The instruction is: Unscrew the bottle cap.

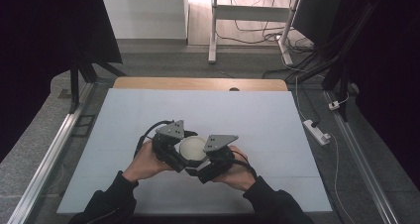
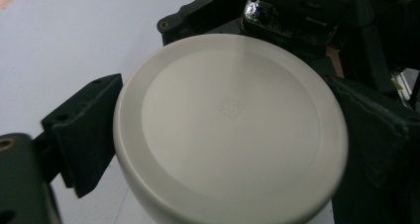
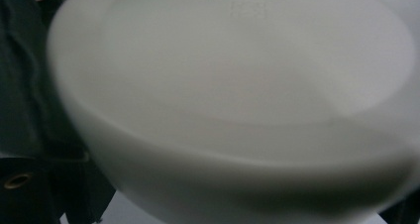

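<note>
A white round bowl [image 1: 193, 147] is held just above the table's near middle, between both grippers. In the left gripper view its flat base [image 2: 230, 130] faces the camera, with a faint embossed mark at its centre. My left gripper [image 1: 178, 152] is shut on it, one black finger [image 2: 84, 135] pressing its left rim and the other on its right. My right gripper [image 1: 207, 160] comes in from the right. In the right gripper view the blurred bowl [image 3: 233, 100] spans the space between the jaws, and a black finger [image 3: 25, 105] lies against its left side.
The pale grey table mat [image 1: 247, 115] lies bare around the hands, with a wooden table edge [image 1: 198, 83] at the back. A white power strip [image 1: 317, 132] and cables lie on the floor to the right. A metal rail [image 1: 54, 149] runs along the left.
</note>
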Demonstrator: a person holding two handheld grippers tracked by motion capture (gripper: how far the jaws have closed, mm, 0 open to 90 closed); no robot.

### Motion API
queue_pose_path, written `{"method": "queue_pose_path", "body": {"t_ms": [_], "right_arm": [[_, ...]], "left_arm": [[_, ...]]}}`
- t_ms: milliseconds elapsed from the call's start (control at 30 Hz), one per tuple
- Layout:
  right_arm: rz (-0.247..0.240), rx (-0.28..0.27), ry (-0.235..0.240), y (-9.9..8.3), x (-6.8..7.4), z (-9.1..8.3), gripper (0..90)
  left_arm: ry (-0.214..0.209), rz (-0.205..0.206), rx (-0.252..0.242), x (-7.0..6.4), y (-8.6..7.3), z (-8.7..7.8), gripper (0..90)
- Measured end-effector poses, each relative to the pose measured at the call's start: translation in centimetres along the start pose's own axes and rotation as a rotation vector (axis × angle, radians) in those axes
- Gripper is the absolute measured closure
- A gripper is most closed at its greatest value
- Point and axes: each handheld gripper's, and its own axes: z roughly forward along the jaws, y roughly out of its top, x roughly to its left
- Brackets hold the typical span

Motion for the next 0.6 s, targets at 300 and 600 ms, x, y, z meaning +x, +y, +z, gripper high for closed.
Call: {"method": "queue_pose_path", "body": {"t_ms": [300, 600], "right_arm": [[0.023, 0.012, -0.074, 0.0, -0.2, 0.2, 6.8], [0.065, 0.032, -0.149, -0.2, -0.5, 0.5, 6.8]], "left_arm": [[0.106, -0.08, 0.0, -0.4, 0.2, 0.6, 7.5], [0.222, -0.191, 0.008, -0.8, 0.4, 1.6, 7.4]]}}
